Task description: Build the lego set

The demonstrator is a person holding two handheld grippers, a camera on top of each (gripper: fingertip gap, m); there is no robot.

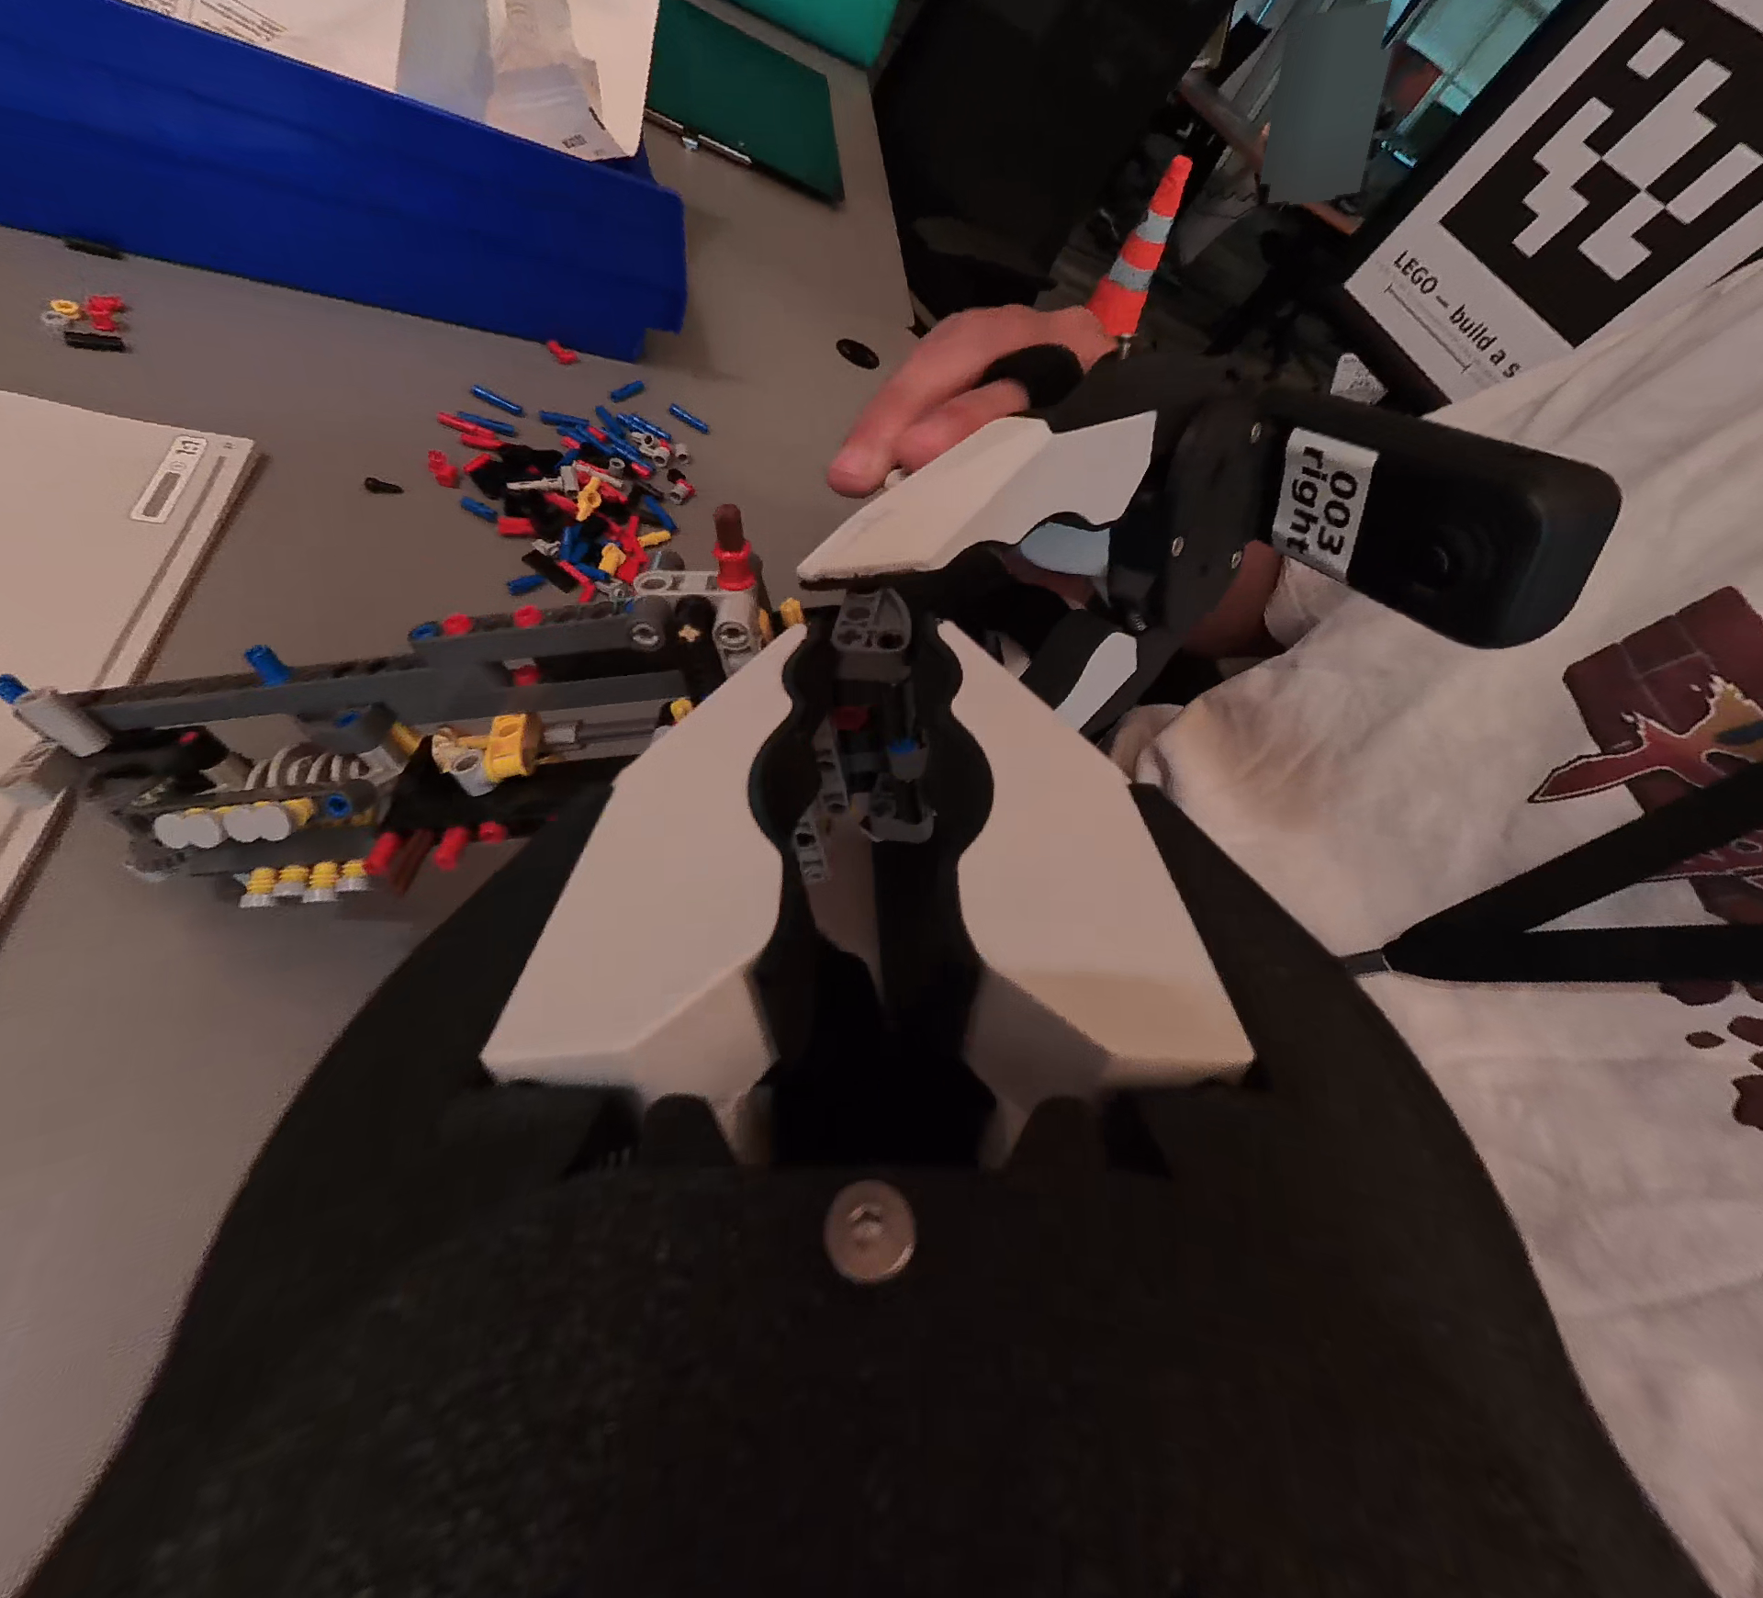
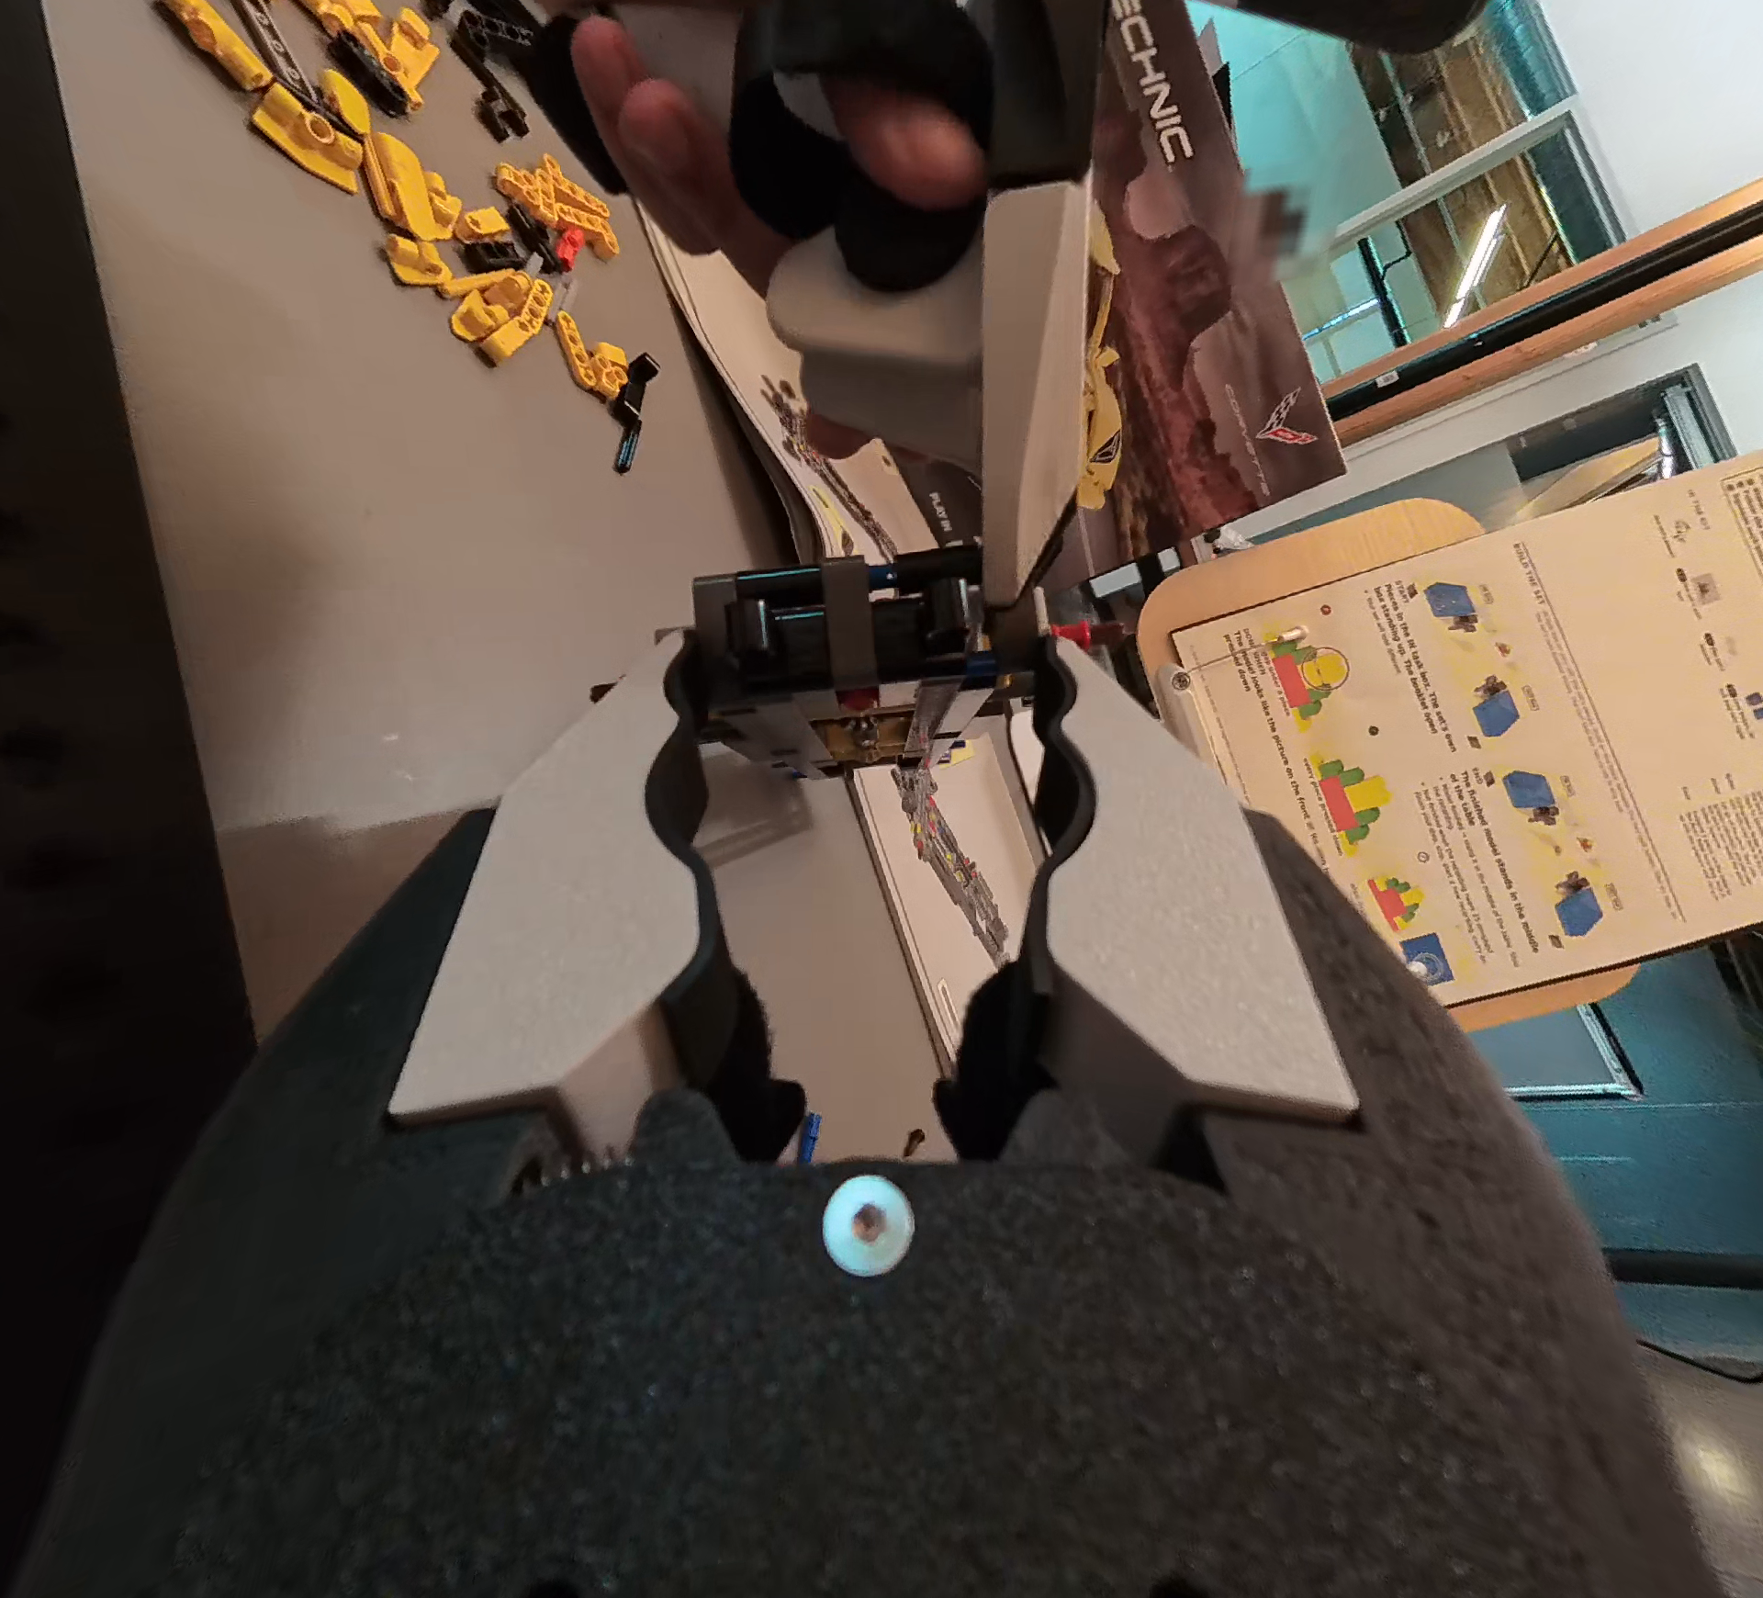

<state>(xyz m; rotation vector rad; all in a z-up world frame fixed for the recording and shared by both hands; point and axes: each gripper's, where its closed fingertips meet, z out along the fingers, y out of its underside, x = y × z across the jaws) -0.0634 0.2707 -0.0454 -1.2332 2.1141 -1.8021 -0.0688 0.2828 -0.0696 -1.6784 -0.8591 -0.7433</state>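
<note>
- My left gripper (image 1: 873,627) is narrowed onto the end of the lego assembly (image 1: 401,722); a grey and black section of it sits clamped between the two pale fingers at frame centre of the left wrist view.
- From there the assembly runs toward the left edge of that frame: long dark grey beams with blue, red and yellow pins. I cannot tell whether its far end touches the grey table (image 1: 286,1027).
- My right gripper (image 2: 863,655) is set at a medium width, and its fingertips grip the sides of the same assembly (image 2: 840,646) at centre frame of the right wrist view.
- In the left wrist view the right gripper (image 1: 859,579) enters from the right, and its tip meets the assembly just above my left fingertips.
- A pile of small loose pins (image 1: 582,484), blue, red, black and yellow, lies above and left of centre.
- A blue bin (image 1: 334,197) fills the upper left, and an orange cone (image 1: 1140,255) stands in the upper middle.
- In the right wrist view, loose yellow pieces (image 2: 382,150) are spread across the upper left.
- The open instruction booklet (image 2: 954,865) lies beneath the assembly at centre, and a printed instruction board (image 2: 1488,741) stands at the right.
</note>
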